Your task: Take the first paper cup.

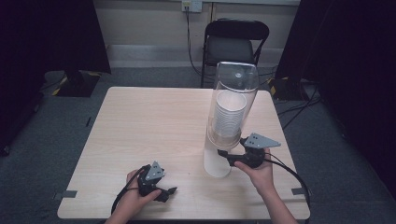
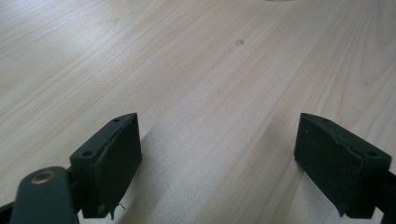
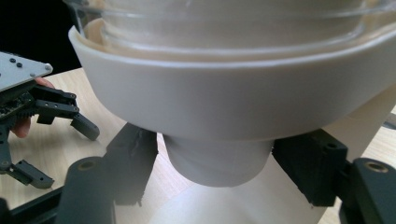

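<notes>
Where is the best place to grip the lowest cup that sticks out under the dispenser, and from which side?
Grip the cup bottom on its two opposite sides, just below the dispenser collar, coming level from the person's side. Only that short, round, tapered part hangs free; the right gripper already straddles it.

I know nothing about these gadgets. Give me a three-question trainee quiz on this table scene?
1. True or false: the left gripper holds a cup.
2. What protrudes from the bottom of the cup dispenser? A) a paper cup B) a spoon C) a lid
3. The right gripper's jaws sit on either side of the ____.

Key
1. False: its jaws stand open over the bare table.
2. A: the bottom paper cup.
3. Bottom paper cup; whether the pads press on it cannot be told.
</notes>
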A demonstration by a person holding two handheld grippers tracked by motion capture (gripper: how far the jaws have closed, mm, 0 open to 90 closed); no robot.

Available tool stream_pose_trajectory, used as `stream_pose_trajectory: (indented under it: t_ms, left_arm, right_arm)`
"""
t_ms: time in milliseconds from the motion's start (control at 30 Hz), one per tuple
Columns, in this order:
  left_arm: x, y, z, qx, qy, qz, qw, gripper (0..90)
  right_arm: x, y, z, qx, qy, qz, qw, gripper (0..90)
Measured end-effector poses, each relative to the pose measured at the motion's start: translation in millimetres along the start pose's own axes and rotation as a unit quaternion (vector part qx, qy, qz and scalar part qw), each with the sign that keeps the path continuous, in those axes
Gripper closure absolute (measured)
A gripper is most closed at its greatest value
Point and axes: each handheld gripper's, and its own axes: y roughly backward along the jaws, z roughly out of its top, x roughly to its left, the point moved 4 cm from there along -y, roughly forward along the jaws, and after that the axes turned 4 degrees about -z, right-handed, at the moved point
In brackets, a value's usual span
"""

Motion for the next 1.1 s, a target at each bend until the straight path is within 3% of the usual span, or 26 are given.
stream_pose_trajectory:
  t_ms: [233,333,400,433,467,500,533,567,600,633,700,733,833,900,1100]
  left_arm:
    - [-0.2,-0.1,0.1,-0.001,0.001,0.000,1.0000,14.3]
    - [-0.1,-0.1,0.0,-0.001,0.001,0.000,1.0000,14.3]
    - [0.0,0.0,0.0,0.000,0.000,0.000,1.0000,14.3]
    - [0.0,0.0,0.0,0.000,0.000,0.000,1.0000,14.3]
    - [0.1,0.0,0.1,0.000,-0.001,0.000,1.0000,14.3]
    - [0.0,0.0,0.0,0.000,0.000,0.000,1.0000,14.3]
    - [0.0,-0.1,0.1,-0.001,0.000,0.000,1.0000,14.2]
    - [0.0,0.0,0.1,0.000,0.000,0.000,1.0000,14.3]
    - [0.0,0.0,0.1,0.000,0.000,0.000,1.0000,14.2]
    - [0.1,-0.2,0.1,0.000,0.000,0.000,1.0000,14.2]
    - [1.0,-0.2,0.3,0.003,-0.006,0.000,1.0000,13.8]
    - [1.0,-0.2,0.3,0.003,-0.006,0.000,1.0000,13.7]
    - [1.1,-0.1,0.5,0.005,-0.006,0.001,1.0000,13.6]
    - [1.1,-0.1,0.4,0.005,-0.006,0.001,1.0000,13.6]
    - [1.1,-0.1,0.4,0.005,-0.006,0.001,1.0000,13.6]
  right_arm:
    - [-0.3,-0.8,-1.9,0.001,-0.005,0.002,1.0000,34.5]
    - [-1.8,-1.7,-7.6,0.001,-0.026,0.009,0.9996,35.7]
    - [-2.1,-2.6,-12.8,0.004,-0.023,0.009,0.9997,36.8]
    - [-2.2,-3.7,-22.9,0.030,-0.029,0.025,0.9988,90.0]
    - [-0.7,-4.3,-32.3,0.039,-0.007,0.041,0.9984,90.0]
    - [-1.8,-6.4,-43.3,0.059,-0.008,0.042,0.9974,90.0]
    - [-2.3,-7.3,-48.5,0.052,-0.021,0.053,0.9970,90.0]
    - [-4.2,-4.5,-48.8,0.050,-0.020,0.054,0.9971,83.3]
    - [-4.2,-4.5,-48.8,0.050,-0.020,0.054,0.9971,83.3]
    - [-9.0,2.2,-39.7,0.035,-0.026,0.033,0.9985,60.8]
    - [-9.9,7.1,-33.4,0.016,-0.027,0.028,0.9991,42.5]
    - [-9.5,8.4,-31.6,0.016,-0.021,0.021,0.9994,38.3]
    - [-8.4,10.4,-27.7,0.014,-0.017,0.012,0.9997,34.8]
    - [-9.6,11.9,-21.0,0.002,-0.027,0.007,0.9996,29.9]
    - [-4.5,11.4,-5.1,-0.008,-0.006,0.009,0.9999,26.7]
